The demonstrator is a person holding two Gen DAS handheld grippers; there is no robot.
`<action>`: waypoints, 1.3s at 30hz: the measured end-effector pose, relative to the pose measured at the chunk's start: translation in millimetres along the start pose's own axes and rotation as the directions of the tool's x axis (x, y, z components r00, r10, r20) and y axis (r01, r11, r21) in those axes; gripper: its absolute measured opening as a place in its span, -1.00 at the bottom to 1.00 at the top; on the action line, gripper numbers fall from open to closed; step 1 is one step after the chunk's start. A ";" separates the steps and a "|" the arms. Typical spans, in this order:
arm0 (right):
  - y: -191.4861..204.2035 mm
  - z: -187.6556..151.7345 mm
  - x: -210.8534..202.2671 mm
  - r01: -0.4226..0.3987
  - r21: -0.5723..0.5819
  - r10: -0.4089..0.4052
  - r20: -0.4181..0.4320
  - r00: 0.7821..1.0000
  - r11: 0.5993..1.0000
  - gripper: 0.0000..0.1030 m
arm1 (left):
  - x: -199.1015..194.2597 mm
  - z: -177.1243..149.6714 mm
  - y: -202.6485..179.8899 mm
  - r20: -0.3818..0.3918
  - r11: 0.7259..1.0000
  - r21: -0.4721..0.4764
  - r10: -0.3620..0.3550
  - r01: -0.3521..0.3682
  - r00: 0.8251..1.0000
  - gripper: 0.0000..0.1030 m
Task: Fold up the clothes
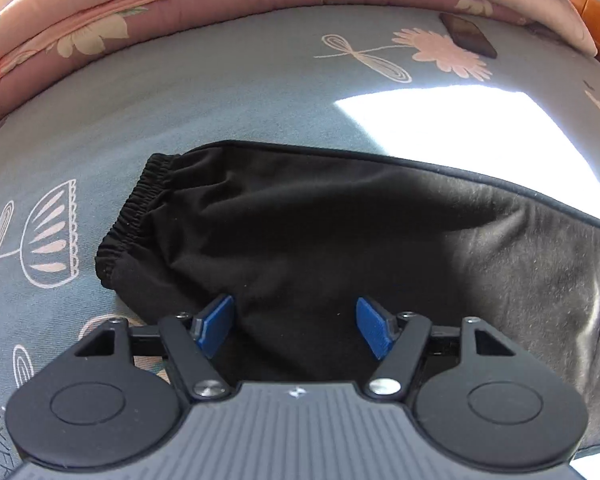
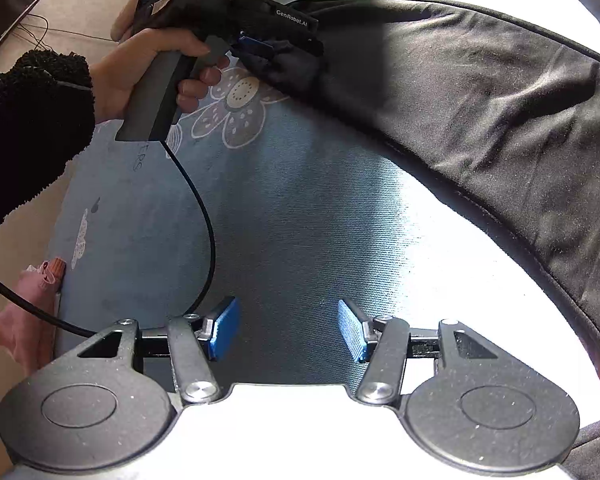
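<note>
A black garment (image 1: 340, 232) lies spread on the grey-blue flowered bedsheet (image 1: 220, 100). Its gathered elastic end (image 1: 132, 216) points left. My left gripper (image 1: 296, 328) hangs over the near edge of this cloth, its blue pads wide apart and pinching nothing. The right wrist view shows a hand (image 2: 140, 68) in a black sleeve holding that left gripper (image 2: 260, 46) at the garment's end. The black garment (image 2: 480, 112) curves across the top and right there. My right gripper (image 2: 288, 328) stands open over bare sheet, apart from the cloth.
A dark phone (image 1: 468, 36) lies on the sheet at the far right, below a folded pink floral quilt (image 1: 100, 20). A black cable (image 2: 204, 216) trails over the sheet. The bed's edge, with pink cloth (image 2: 40, 280), is at left. Sunlight (image 1: 460, 128) glares on the sheet.
</note>
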State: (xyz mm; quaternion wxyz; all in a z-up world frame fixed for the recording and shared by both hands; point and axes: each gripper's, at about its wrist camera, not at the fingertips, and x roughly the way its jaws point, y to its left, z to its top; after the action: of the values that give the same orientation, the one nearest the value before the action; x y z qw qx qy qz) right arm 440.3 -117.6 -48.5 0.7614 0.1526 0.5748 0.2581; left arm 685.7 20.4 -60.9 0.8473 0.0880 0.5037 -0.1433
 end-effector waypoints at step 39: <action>-30.8 -27.3 -39.0 0.016 0.091 -0.022 0.068 0.997 0.996 0.20 | 56.9 58.4 -79.1 0.072 0.992 -0.007 -0.124 0.125 0.990 0.45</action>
State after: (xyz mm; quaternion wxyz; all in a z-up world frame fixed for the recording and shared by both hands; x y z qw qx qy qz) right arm 413.0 -166.8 -41.8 0.7755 0.1904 0.5607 0.2189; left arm 733.6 -80.2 -83.4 0.8546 0.0462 0.4787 -0.1961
